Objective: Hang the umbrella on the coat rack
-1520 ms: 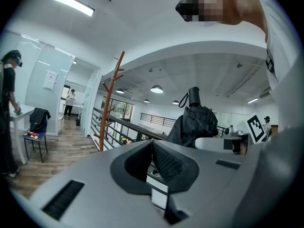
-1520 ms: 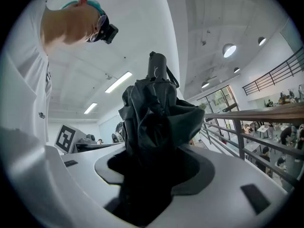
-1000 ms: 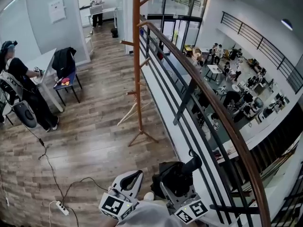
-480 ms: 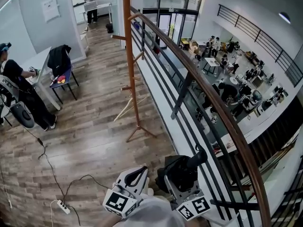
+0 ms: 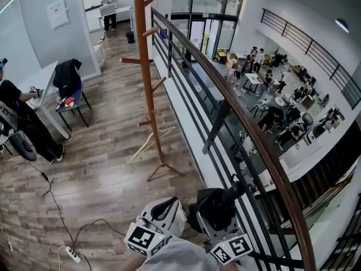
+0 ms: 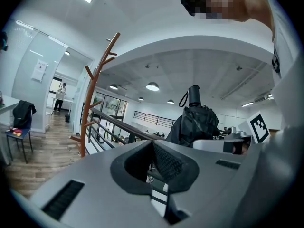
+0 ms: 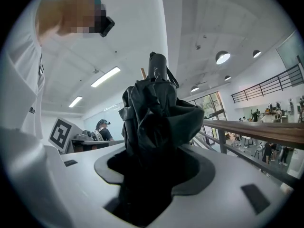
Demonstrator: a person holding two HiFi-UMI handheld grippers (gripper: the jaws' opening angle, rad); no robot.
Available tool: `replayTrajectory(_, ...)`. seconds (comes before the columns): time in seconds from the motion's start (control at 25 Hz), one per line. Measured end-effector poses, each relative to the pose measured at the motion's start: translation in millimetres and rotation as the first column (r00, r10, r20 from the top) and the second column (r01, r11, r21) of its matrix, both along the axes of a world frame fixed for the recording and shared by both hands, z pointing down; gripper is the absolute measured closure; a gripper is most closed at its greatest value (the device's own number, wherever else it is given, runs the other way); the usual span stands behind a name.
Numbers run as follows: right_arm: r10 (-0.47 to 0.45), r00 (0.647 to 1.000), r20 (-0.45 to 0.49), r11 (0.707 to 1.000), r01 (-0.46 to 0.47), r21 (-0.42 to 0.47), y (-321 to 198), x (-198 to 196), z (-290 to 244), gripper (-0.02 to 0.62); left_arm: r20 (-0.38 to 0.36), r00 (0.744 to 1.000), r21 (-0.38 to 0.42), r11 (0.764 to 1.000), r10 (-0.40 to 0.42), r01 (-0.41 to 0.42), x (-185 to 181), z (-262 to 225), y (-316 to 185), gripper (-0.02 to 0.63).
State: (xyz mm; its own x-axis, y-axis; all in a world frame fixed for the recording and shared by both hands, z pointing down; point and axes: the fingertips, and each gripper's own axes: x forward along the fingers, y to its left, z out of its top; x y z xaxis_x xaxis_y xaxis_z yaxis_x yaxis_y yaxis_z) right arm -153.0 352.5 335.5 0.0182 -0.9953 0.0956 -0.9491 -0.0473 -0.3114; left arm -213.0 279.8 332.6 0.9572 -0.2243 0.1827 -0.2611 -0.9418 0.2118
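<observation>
A tall wooden coat rack point(image 5: 142, 66) with angled pegs stands on the plank floor beside the railing, some way ahead of both grippers. My right gripper point(image 5: 213, 209) is shut on a folded black umbrella point(image 5: 217, 202), held upright at the bottom of the head view. In the right gripper view the umbrella point(image 7: 156, 122) fills the space between the jaws, its handle and strap on top. My left gripper point(image 5: 165, 208) is beside it, shut with nothing in it point(image 6: 152, 151). The left gripper view shows the coat rack point(image 6: 92, 108) at left and the umbrella point(image 6: 197, 122) at right.
A wood-topped metal railing point(image 5: 237, 112) runs along the right, with an atrium of people below. At left a person point(image 5: 17, 106) sits at a table, near a chair with a dark jacket point(image 5: 67, 78). A cable and power strip point(image 5: 70, 254) lie on the floor.
The coat rack has come nearer and shifted left in the head view. Both grippers have moved forward together along the railing, with the umbrella still held in the right one.
</observation>
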Motion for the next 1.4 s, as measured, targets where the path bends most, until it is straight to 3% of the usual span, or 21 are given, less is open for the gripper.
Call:
replayTrajectory(0.36, -0.031, 0.999, -0.011, 0.999, 0.031, -0.031, -118, 99, -11, 0.327, -0.01, 0.999, -0.018, 0.999, -0.031, 0.031, 99, -12, -120, 0.589)
replayTrajectory(0.68, -0.099, 0.995, -0.022, 0.995, 0.099, -0.031, -201, 152, -16, 0.327, -0.03, 0.996, -0.028, 0.996, -0.085, 0.085, 157, -10, -207, 0.589)
replayTrajectory(1.0, -0.163, 0.986, -0.043, 0.985, 0.161, -0.057, -265, 198, -9, 0.327, -0.053, 0.986, -0.057, 0.986, -0.157, 0.154, 188, -26, -265, 0.589)
replayTrajectory(1.16, -0.21, 0.978, 0.002, 0.974, 0.21, -0.081, -291, 207, 7, 0.327, -0.06, 0.971, -0.114, 0.968, -0.232, 0.224, 192, -14, -283, 0.589)
replayTrajectory(1.4, -0.329, 0.944, 0.018, 0.94, 0.33, -0.085, -325, 220, 4, 0.327, -0.019, 0.949, -0.119, 0.943, -0.314, 0.31, 210, -7, -304, 0.589)
